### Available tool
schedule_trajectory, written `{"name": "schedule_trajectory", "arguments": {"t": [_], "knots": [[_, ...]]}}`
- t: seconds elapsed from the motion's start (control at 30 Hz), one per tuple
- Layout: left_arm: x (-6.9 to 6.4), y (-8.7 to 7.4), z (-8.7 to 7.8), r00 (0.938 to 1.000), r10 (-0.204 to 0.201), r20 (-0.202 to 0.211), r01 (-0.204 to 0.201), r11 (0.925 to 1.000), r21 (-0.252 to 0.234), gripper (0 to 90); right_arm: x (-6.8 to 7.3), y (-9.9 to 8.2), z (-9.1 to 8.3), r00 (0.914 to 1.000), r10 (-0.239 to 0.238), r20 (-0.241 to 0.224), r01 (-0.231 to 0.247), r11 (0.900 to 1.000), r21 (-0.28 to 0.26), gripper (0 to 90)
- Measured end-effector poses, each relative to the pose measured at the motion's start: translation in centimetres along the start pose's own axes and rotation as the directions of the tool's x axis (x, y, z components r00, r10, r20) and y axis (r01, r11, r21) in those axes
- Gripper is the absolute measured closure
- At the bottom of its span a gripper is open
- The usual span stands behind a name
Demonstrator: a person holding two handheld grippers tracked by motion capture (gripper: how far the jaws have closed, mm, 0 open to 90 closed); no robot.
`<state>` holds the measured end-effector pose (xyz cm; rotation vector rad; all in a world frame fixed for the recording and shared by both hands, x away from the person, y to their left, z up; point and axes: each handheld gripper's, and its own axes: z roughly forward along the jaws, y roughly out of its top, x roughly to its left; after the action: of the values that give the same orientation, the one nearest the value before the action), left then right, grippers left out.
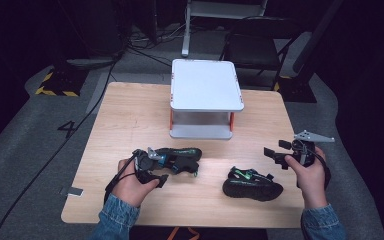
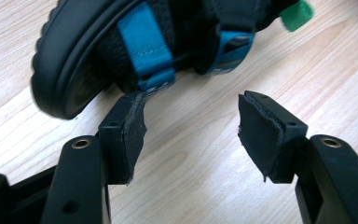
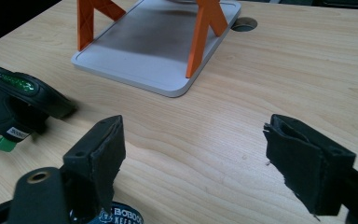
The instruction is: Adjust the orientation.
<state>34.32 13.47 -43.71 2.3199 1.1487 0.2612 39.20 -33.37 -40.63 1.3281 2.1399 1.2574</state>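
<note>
Dark studio floor with cables around a pale wooden tabletop (image 1: pixel 130 115); white two-tier stand (image 1: pixel 206 85) with orange legs at the far middle

Two black sandals on the near half: left sandal (image 1: pixel 180 158) with teal straps just ahead of the left tool (image 1: pixel 152 167), right sandal (image 1: pixel 252 183) lying on its side between the two hands, nearer the right tool (image 1: pixel 280 156)

Left tool (image 2: pixel 191 126): jaws apart, nothing between the pads, bare wood in the gap; left-hand pad tip right at the teal strap of the left sandal (image 2: pixel 121 51), touching or just short of it, hard to tell which

Left sandal's long axis running across the tabletop, roughly in line with the left tool's reach, sole edge and strapped side turned toward the jaws, toe end away to the right in the high view

Coming move likely a short push forward so the jaws straddle strap or sole edge, then a squeeze; left hand by far the nearer for this sandal

Right tool (image 3: pixel 191 154): jaws wide apart over bare wood, holding nothing, aimed toward the stand's base (image 3: pixel 158 51); left sandal's end (image 3: pixel 18 100) off to that view's left; right sandal just below that tool's jaws at the frame's bottom edge
</note>
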Motion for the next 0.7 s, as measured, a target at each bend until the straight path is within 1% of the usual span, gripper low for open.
{"name": "schedule_trajectory", "arguments": {"t": [0.03, 0.07, 0.1, 0.13, 0.2, 0.23, 0.27, 0.3, 0.33, 0.37, 0.47, 0.5, 0.53, 0.57, 0.6, 0.63, 0.67, 0.7], "knots": [[0.0, 0.0, 0.0, 1.0, 0.0, 0.0, 0.0, 1.0, 0.0, 42.0, 0.0, 0.0, 0.0, 1.0, 0.0, 0.0, 0.0, 1.0, 0.0, 20.0], [0.3, -0.1, 0.5, 0.9998, -0.019, -0.005, 0.019, 0.9996, -0.022, 42.0, 0.0, 0.0, 0.1, 1.0, -0.001, -0.001, 0.001, 1.0, 0.003, 20.0], [0.3, -0.1, 0.5, 0.9998, -0.019, -0.005, 0.019, 0.9996, -0.022, 42.6, 0.0, 0.0, 0.1, 1.0, -0.001, -0.001, 0.001, 1.0, 0.003, 20.0], [0.7, -0.3, 1.4, 0.999, -0.043, -0.013, 0.042, 0.9979, -0.049, 42.3, 0.0, 0.0, 0.3, 1.0, -0.006, 0.0, 0.006, 1.0, 0.003, 20.0], [0.8, -0.6, 2.4, 0.9981, -0.054, -0.029, 0.052, 0.9968, -0.06, 42.4, 0.1, -0.1, 0.4, 1.0, -0.002, -0.003, 0.002, 0.9999, 0.01, 20.0], [0.8, -0.7, 2.8, 0.998, -0.058, -0.024, 0.056, 0.9964, -0.063, 42.3, 0.1, -0.1, 0.5, 1.0, -0.005, -0.004, 0.005, 0.9999, 0.011, 20.0], [0.8, -0.7, 3.2, 0.9971, -0.074, -0.018, 0.072, 0.9935, -0.088, 42.1, 0.2, -0.1, 0.5, 1.0, -0.005, -0.006, 0.005, 0.9999, 0.016, 20.0], [0.8, -0.8, 3.6, 0.9953, -0.096, -0.016, 0.093, 0.9871, -0.131, 40.5, 0.2, -0.1, 0.6, 1.0, -0.006, -0.007, 0.006, 0.9999, 0.016, 20.0], [0.7, -0.9, 4.0, 0.9939, -0.106, -0.032, 0.1, 0.9832, -0.153, 38.3, 0.2, -0.1, 0.6, 0.9999, -0.008, -0.007, 0.008, 0.9999, 0.014, 20.0], [0.7, -1.1, 4.3, 0.993, -0.104, -0.055, 0.094, 0.9806, -0.172, 39.1, 0.2, -0.1, 0.7, 0.9999, -0.006, -0.008, 0.006, 0.9999, 0.016, 20.0], [0.5, -1.5, 5.0, 0.989, -0.118, -0.089, 0.097, 0.9726, -0.211, 43.0, 0.3, -0.2, 0.8, 0.9999, -0.009, -0.008, 0.01, 0.9997, 0.023, 20.0], [0.5, -1.5, 5.0, 0.989, -0.118, -0.089, 0.097, 0.9726, -0.211, 46.3, 0.3, -0.2, 0.8, 0.9999, -0.009, -0.008, 0.01, 0.9997, 0.023, 20.0], [0.5, -1.6, 4.9, 0.9863, -0.112, -0.121, 0.084, 0.9727, -0.216, 51.5, 0.3, -0.2, 0.9, 0.9999, -0.01, -0.009, 0.01, 0.9996, 0.025, 20.0], [0.5, -1.6, 4.9, 0.9863, -0.112, -0.121, 0.084, 0.9727, -0.216, 56.4, 0.3, -0.2, 0.9, 0.9999, -0.01, -0.009, 0.01, 0.9996, 0.025, 20.0], [0.7, -1.7, 4.8, 0.9868, -0.113, -0.116, 0.083, 0.9693, -0.231, 57.7, 0.3, -0.3, 1.0, 0.9999, -0.006, -0.012, 0.007, 0.9995, 0.03, 20.1], [0.8, -1.7, 4.7, 0.9873, -0.115, -0.109, 0.086, 0.968, -0.235, 58.2, 0.3, -0.3, 1.0, 0.9999, -0.007, -0.011, 0.007, 0.9995, 0.032, 20.1], [0.8, -1.7, 4.7, 0.9876, -0.111, -0.111, 0.083, 0.9685, -0.235, 58.6, 0.3, -0.4, 1.1, 0.9999, -0.007, -0.011, 0.007, 0.9994, 0.034, 20.1], [0.7, -1.7, 4.7, 0.9873, -0.102, -0.122, 0.071, 0.9687, -0.238, 59.2, 0.3, -0.4, 1.1, 0.9999, -0.01, -0.012, 0.011, 0.9994, 0.034, 20.1]]}}
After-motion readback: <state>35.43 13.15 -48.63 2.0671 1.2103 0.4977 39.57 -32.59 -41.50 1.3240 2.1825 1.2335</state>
